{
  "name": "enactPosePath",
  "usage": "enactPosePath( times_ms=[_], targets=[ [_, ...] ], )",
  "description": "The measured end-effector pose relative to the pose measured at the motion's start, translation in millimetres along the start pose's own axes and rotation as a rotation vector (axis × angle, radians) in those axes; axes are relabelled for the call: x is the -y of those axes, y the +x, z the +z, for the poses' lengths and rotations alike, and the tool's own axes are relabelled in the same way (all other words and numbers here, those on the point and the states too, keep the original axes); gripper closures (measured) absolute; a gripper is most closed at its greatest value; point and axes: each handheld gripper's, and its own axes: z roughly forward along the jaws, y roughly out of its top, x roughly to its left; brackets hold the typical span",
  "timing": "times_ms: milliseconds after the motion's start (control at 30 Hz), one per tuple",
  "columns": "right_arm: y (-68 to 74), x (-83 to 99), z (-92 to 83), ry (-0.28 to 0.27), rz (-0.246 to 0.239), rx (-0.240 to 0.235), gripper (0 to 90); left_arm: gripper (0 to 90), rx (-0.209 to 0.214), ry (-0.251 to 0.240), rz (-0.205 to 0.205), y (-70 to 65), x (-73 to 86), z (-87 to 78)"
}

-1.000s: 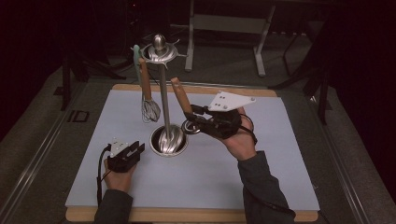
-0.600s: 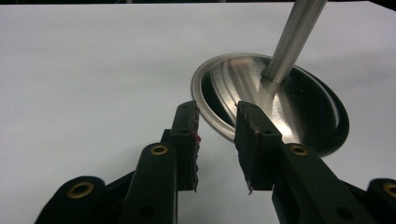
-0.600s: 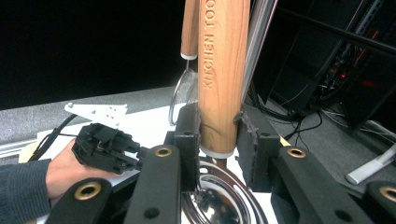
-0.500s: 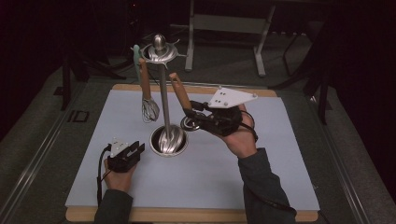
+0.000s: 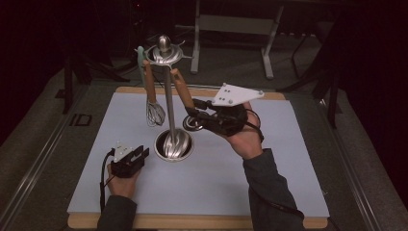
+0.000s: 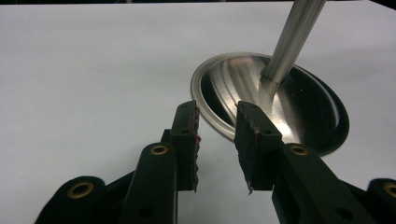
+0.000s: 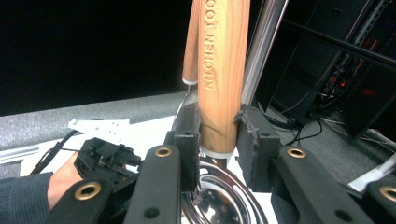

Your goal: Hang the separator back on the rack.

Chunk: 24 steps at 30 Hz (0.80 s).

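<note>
Right hand-held gripper (image 5: 192, 111) clamps the wooden-handled steel ladle's (image 5: 182, 91) handle at the steel utensil stand's (image 5: 168, 96) two o'clock, apparently mid-hanging; next, lift its top toward the stand's ring.

Right gripper (image 5: 191, 111) with the wooden-handled ladle (image 5: 182, 91) has shifted slightly left and up, toward the stand's pole (image 5: 169, 106). Ladle handle now appears more upright, top end closer to the stand's top ring (image 5: 164, 54); low resolution, uncertain.
</note>
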Motion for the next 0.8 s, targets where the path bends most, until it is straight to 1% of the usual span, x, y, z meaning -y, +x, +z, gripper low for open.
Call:
enactPosePath(
  times_ms=[67,233,333,800],
  targets=[
    [-0.5,-1.3,0.3,-0.005,-0.002,0.001,71.2,69.7,0.000,0.001,0.001,0.1,0.0,0.0],
    [-2.0,-4.3,1.3,-0.015,0.011,-0.004,71.2,69.7,-0.001,0.001,0.002,0.0,-0.1,0.1],
    [-3.6,-5.9,3.2,-0.011,0.011,0.001,71.2,69.7,0.000,0.001,0.001,0.0,-0.1,0.0],
    [-8.4,-7.2,15.1,0.001,0.027,-0.006,71.2,69.7,0.001,0.000,0.000,0.1,-0.1,0.0]
  ],
)
